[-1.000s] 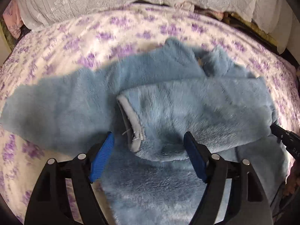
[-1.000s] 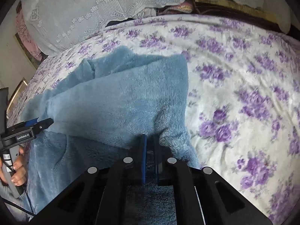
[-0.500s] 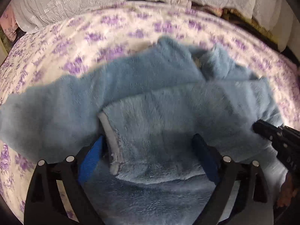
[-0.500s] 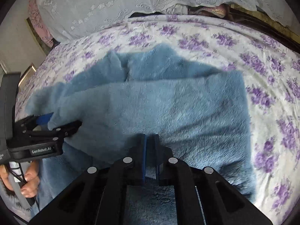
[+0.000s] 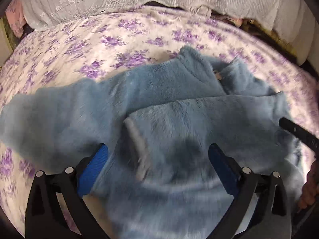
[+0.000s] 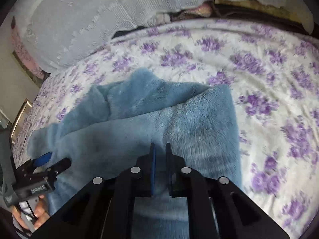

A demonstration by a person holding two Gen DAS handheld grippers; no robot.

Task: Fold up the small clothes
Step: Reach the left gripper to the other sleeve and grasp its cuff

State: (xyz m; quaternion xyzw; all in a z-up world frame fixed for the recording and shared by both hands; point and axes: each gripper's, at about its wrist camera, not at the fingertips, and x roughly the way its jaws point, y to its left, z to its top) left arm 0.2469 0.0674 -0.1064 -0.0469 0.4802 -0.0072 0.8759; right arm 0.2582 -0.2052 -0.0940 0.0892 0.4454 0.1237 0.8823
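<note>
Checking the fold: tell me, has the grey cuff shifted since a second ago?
Yes. The cuff slid left, toward the left pad.

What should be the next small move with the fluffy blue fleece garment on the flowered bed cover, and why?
Probably lift the left gripper clear of the fluffy blue fleece garment. Its jaws are opening, and the grey-cuffed sleeve already lies folded across the body on the flowered bed cover. The right gripper, barely parted at the fold, could release next.
</note>
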